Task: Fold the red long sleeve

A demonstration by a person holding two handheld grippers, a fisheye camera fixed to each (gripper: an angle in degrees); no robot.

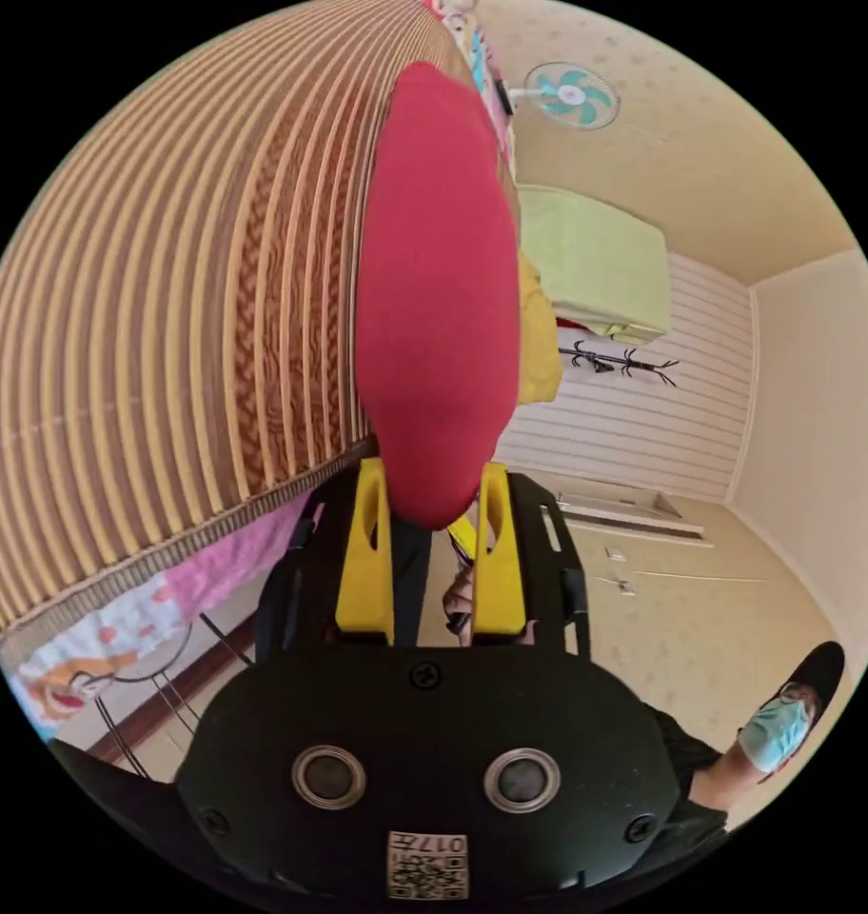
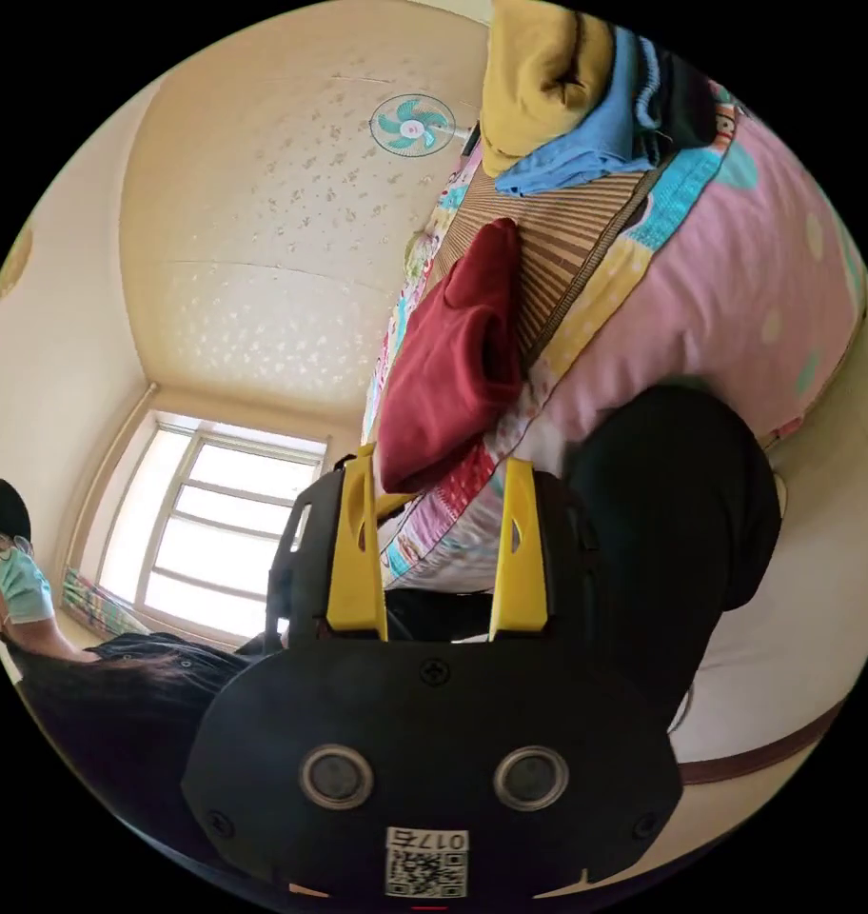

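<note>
Red long sleeve (image 1: 439,286), folded, on striped bed mat (image 1: 167,314).
Left hand-held gripper (image 1: 432,514): parted jaws flank its near end. Right hand-held gripper (image 2: 434,495): wide open, empty.

Our left gripper (image 1: 432,509) has its two yellow jaws set slightly apart, with red cloth between them; whether both jaws press on it we cannot tell. Our right gripper (image 2: 437,509) stands with its jaws spread wide. Behind the right gripper, our dark-sleeved arm (image 2: 120,676) shows.
</note>
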